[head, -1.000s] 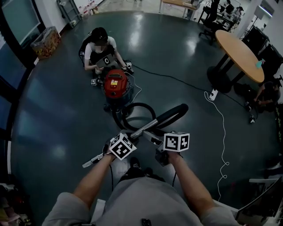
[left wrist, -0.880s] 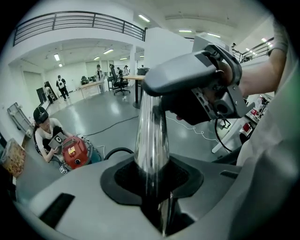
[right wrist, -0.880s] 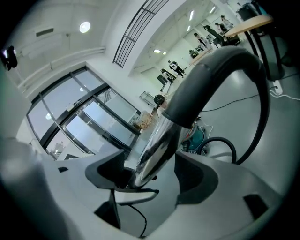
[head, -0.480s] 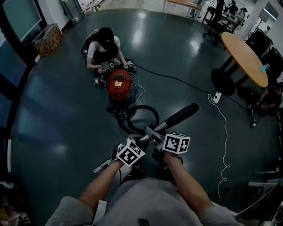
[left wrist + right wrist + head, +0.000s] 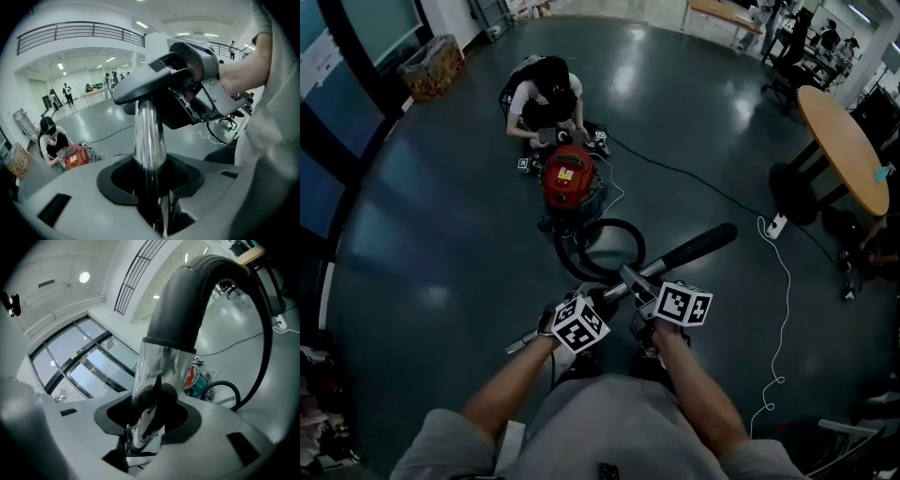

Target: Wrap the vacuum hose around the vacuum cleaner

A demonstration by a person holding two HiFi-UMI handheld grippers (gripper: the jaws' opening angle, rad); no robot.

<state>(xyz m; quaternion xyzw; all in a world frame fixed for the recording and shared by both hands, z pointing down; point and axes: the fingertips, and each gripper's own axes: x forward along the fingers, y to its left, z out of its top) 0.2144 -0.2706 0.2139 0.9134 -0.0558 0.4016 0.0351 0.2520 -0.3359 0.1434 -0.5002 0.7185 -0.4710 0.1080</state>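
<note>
Red vacuum cleaner (image 5: 570,178), black hose (image 5: 698,247), chrome tube (image 5: 149,136).

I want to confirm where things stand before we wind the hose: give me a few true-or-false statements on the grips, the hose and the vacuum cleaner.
1. The left tongs clamp the metal tube. True.
2. The right tongs are empty. False: they have just been closing, and they grip the same tube.
3. The hose is already wound around the vacuum cleaner. False: it lies in a loop on the floor on the near side of the cleaner.
4. A seated person is on the floor on the far side of the cleaner. True.
5. The round table stands to the cleaner's left in the head view. False: it stands to the right.
</note>
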